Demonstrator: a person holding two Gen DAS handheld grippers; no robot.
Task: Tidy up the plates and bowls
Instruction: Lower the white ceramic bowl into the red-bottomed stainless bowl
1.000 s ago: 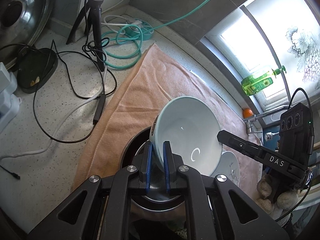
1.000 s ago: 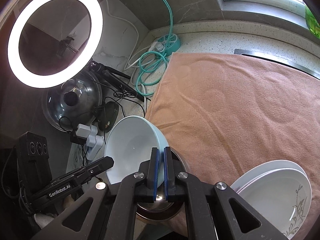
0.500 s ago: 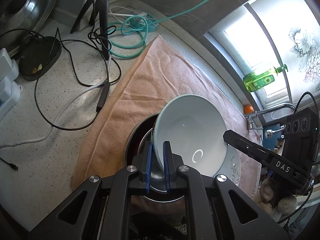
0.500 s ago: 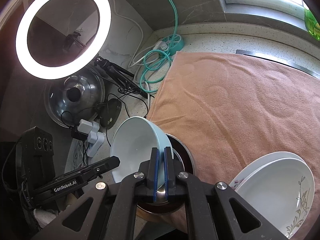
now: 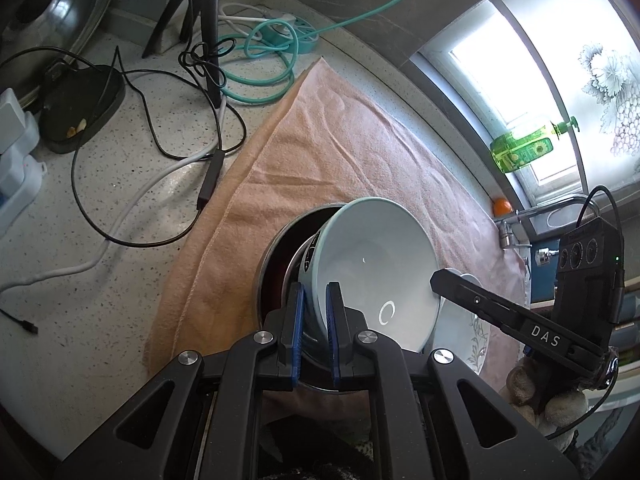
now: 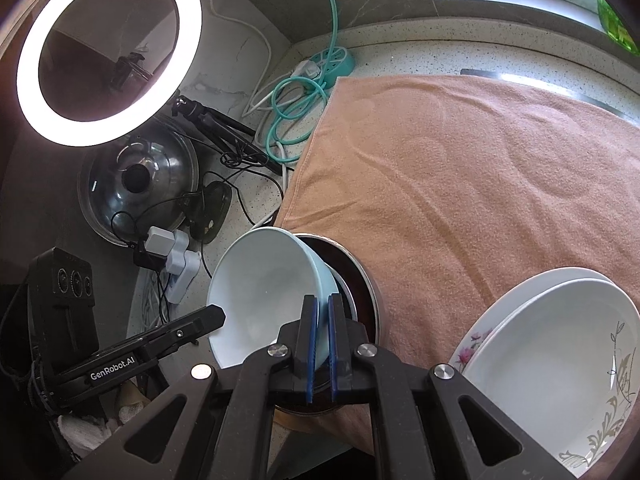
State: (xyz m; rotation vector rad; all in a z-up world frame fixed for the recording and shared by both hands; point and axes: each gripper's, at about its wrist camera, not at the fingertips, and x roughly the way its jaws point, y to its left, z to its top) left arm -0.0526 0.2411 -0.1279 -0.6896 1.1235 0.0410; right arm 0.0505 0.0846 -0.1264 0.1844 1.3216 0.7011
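Observation:
A pale blue bowl [image 5: 376, 272] [image 6: 260, 288] hangs tilted over a steel bowl [image 5: 280, 248] [image 6: 362, 280] that stands on the peach towel [image 5: 340, 152] near its front corner. My left gripper [image 5: 316, 308] is shut on the blue bowl's rim. My right gripper [image 6: 323, 312] is shut on the opposite rim, and it also shows in the left wrist view as the right gripper [image 5: 500, 316]. The left gripper [image 6: 160, 344] appears in the right wrist view beside the bowl. Two stacked white plates [image 6: 560, 340] [image 5: 464, 328] with flower prints lie on the towel just right of the steel bowl.
Left of the towel, the speckled counter [image 5: 120, 280] carries black and white cables [image 5: 160, 152], a teal power strip [image 6: 332, 60], a tripod [image 5: 208, 20], a ring light [image 6: 108, 52], a pot lid [image 6: 136, 184] and white plugs [image 6: 172, 248]. A green bottle [image 5: 524, 148] stands at the window.
The blue bowl, held by both grippers, has sunk slightly toward the steel bowl. Both grips are unchanged.

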